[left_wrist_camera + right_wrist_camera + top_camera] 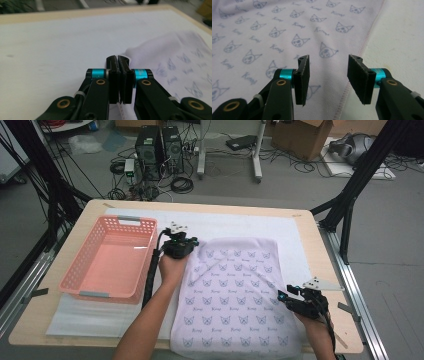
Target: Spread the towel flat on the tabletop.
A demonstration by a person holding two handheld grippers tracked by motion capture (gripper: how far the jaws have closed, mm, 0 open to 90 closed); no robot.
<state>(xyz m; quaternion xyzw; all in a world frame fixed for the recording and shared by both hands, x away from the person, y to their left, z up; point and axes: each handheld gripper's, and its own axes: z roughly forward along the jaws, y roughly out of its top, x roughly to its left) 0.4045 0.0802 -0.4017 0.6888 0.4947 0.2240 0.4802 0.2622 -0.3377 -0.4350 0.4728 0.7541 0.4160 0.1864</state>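
Cloth point(235, 295) lies spread over the middle and lower right of the high view, a pale lilac towel printed with rows of small grey cat faces and script lettering. Its hem is stitched in a fine line, seen in the right gripper view running down past the open jaws. It rests on a white mat point(260, 222) that covers the wooden table point(327, 270), and its near edge hangs over the table's front. The far left corner is bunched and lifted a little.

At that corner sits the left gripper point(192, 242), just right of centre-left in the high view. In the left gripper view its jaws are pressed together, and a thin strip of white stitched hem shows between them low in the frame.

Right gripper point(287, 296) hovers at the towel's right edge, lower right of the high view, jaws standing partly apart with nothing between them, the hem below the gap.

Pink basket point(107, 260) stands at the left of the table, apart from the towel.
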